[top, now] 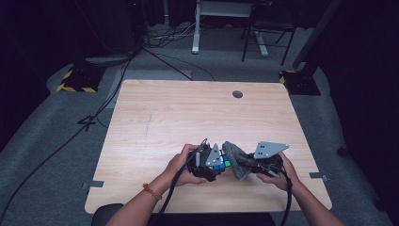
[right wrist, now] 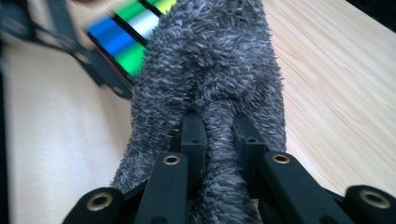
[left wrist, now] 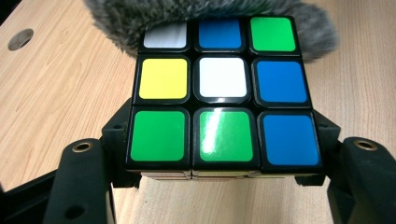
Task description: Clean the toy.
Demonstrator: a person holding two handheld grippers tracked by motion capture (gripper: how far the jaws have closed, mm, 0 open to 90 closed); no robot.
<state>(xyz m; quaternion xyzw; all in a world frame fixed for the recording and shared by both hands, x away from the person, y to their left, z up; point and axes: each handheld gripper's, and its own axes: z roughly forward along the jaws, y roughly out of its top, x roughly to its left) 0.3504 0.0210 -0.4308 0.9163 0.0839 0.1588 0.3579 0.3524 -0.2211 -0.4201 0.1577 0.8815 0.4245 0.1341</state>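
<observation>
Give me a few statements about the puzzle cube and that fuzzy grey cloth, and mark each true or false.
1. The left gripper clamps a Rubik's cube between its jaws. True.
2. The centre square of the cube face seen in the left gripper view is red. False: it is white.
3. The right gripper pinches a fuzzy grey cloth. True.
4. The cloth lies flat at the far end of the wooden table, away from the cube. False: it is held up against the cube.
5. That face's bottom row reads green, green, blue. True.
</observation>
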